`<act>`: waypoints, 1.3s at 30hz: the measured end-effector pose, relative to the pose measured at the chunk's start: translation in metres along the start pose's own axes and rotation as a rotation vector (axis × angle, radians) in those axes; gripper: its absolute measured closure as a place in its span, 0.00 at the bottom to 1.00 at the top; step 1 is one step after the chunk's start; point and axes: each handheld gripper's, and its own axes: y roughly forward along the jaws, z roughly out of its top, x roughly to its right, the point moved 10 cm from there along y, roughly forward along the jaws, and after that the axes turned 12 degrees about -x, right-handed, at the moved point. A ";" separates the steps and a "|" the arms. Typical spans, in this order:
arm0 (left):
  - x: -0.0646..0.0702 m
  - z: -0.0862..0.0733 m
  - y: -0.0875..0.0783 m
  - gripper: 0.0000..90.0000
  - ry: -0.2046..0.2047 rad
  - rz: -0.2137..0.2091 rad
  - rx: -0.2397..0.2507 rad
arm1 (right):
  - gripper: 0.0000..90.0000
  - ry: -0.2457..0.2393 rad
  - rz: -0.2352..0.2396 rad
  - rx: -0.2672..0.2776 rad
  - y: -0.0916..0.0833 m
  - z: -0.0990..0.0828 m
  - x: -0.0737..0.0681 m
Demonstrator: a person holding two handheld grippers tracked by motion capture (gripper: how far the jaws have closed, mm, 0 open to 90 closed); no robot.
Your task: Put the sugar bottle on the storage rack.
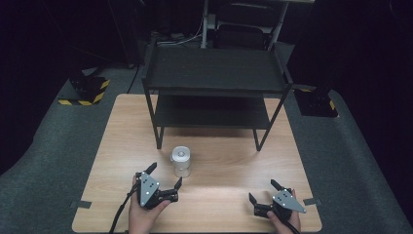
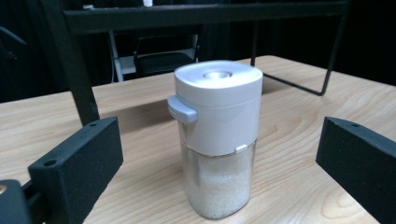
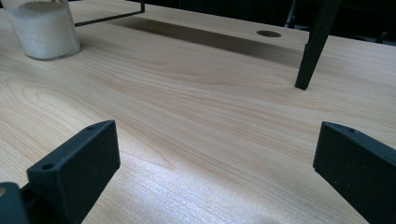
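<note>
A clear jar [image 1: 181, 162] with a white lid and white grains inside stands upright on the wooden table [image 1: 229, 161], just in front of the black shelf rack [image 1: 214, 83]. In the left gripper view the jar [image 2: 217, 140] stands close ahead between the wide-apart jaws, untouched. My left gripper [image 1: 165, 176] is open just in front of the jar. My right gripper [image 1: 264, 191] is open near the table's front right, with nothing between its jaws. The jar's lower part [image 3: 44, 29] shows at the upper left of the right gripper view.
The two-tier black rack stands on the far half of the table; one of its legs [image 3: 314, 46] rises ahead of the right gripper. Grey carpet [image 1: 355, 161] surrounds the table. Yellow-black striped blocks [image 1: 87, 90] sit on the floor at the back left and right.
</note>
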 end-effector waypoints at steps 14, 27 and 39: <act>0.008 -0.005 0.047 0.08 -0.077 0.004 -0.022 | 0.00 -0.003 0.008 0.002 0.000 0.000 0.001; 0.013 -0.004 0.061 0.27 -0.102 0.043 0.002 | 0.00 -0.002 0.016 0.004 0.000 0.000 0.001; 0.015 -0.004 0.063 0.30 -0.109 0.061 0.015 | 0.00 -0.009 0.019 0.010 0.000 -0.001 0.001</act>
